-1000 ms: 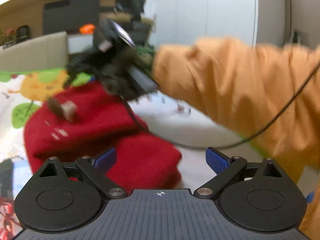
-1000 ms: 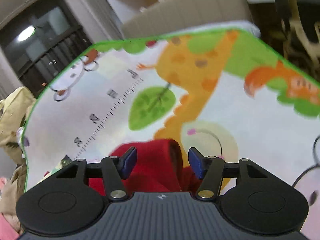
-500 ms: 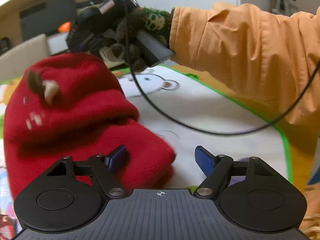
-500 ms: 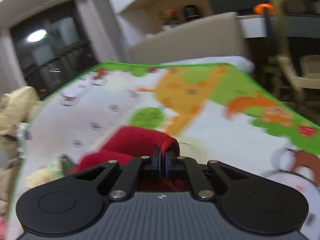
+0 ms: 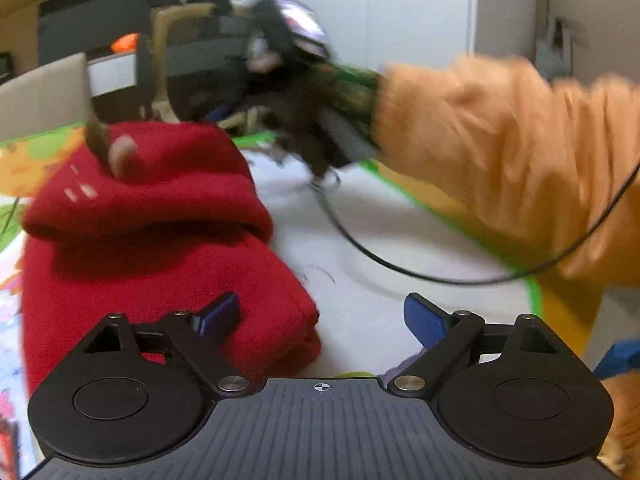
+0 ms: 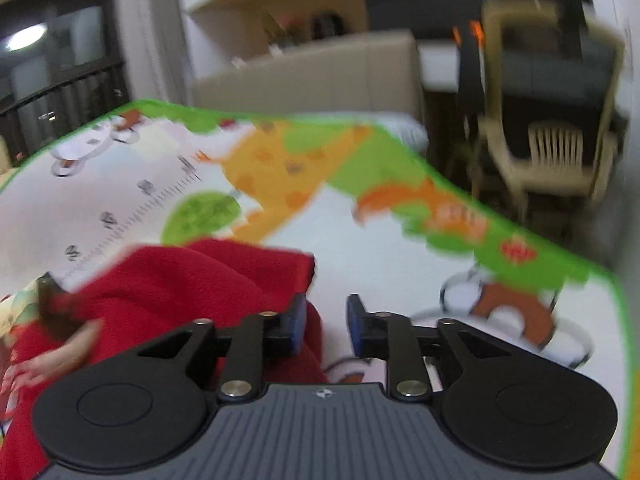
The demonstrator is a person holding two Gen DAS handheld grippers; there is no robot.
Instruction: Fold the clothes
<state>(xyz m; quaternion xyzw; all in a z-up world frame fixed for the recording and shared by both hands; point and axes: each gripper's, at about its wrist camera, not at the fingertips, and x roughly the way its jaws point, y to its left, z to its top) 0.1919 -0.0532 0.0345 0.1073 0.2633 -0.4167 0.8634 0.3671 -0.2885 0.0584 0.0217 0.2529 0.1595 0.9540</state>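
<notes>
Cartoon play mat (image 6: 360, 248) – folded red garment (image 5: 160, 264) beside spread left gripper (image 5: 320, 316); right gripper (image 6: 324, 320) parted, empty.

Open left tongs (image 5: 320, 318), folded red garment (image 5: 160, 240)

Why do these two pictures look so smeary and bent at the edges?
Left wrist view: the orange jacket sleeve is streaked by motion, while the fuzzy red fleece garment is only slightly soft. Right wrist view: the whole scene smears sideways, worst at the beige plastic chair. In both, the fisheye lens curves straight lines.
</notes>
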